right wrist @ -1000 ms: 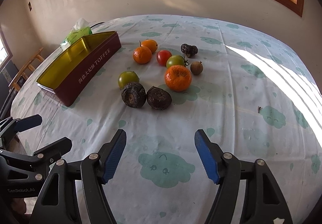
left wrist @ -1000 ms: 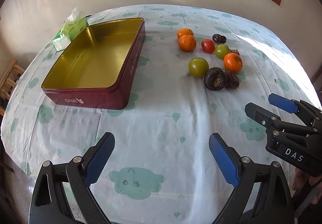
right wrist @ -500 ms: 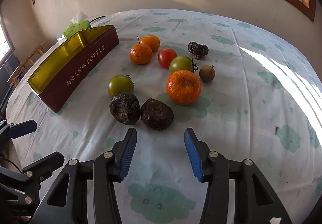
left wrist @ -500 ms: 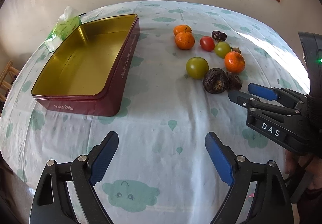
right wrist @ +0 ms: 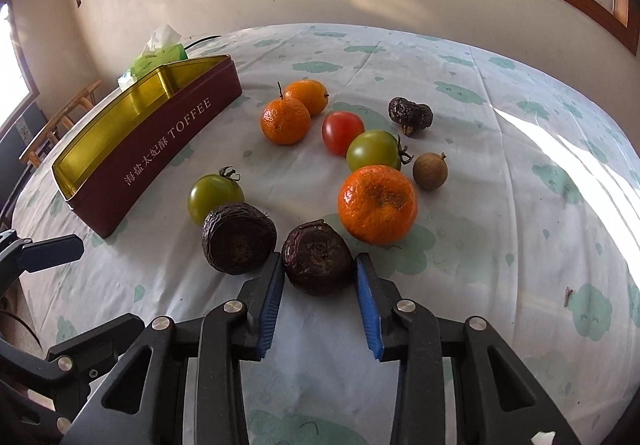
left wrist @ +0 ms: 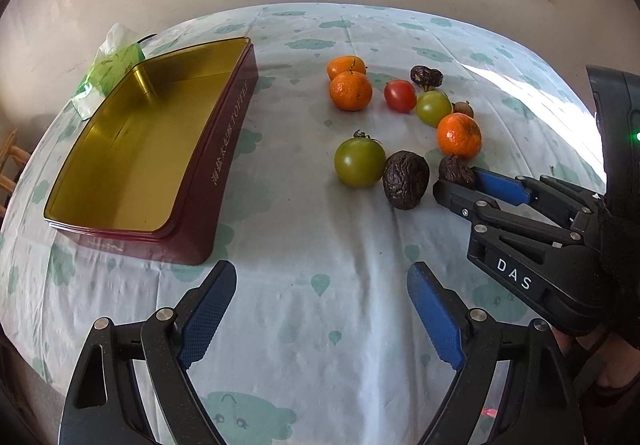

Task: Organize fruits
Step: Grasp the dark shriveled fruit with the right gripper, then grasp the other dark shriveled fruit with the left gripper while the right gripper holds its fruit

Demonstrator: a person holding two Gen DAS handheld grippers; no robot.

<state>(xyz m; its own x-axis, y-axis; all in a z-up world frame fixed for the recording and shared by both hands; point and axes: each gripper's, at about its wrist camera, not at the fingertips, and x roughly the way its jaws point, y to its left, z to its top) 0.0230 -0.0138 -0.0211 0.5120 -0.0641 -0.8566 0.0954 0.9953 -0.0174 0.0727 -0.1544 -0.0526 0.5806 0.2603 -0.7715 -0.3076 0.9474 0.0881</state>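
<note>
Several fruits lie on the cloud-print tablecloth: oranges, green and red tomatoes, dark wrinkled passion fruits and a small brown longan (right wrist: 429, 170). My right gripper (right wrist: 319, 263) is open, its jaws on either side of one dark passion fruit (right wrist: 317, 263), the left pad touching it or close to it. A second passion fruit (right wrist: 239, 238) lies just left of it, and an orange (right wrist: 377, 203) just behind. My left gripper (left wrist: 320, 295) is open and empty above bare cloth. The open gold-lined toffee tin (left wrist: 132, 149) stands to the left, empty.
A green tissue pack (left wrist: 110, 71) sits behind the tin (right wrist: 100, 149). A green tomato (left wrist: 359, 162) lies between the tin and the passion fruits. The wall and window frame rise beyond the table's far edge. A wooden chair (right wrist: 60, 125) stands at the left.
My right gripper has moved forward to the fruit cluster and narrowed its jaws around one dark passion fruit. My left gripper has drifted a little forward and stayed open.
</note>
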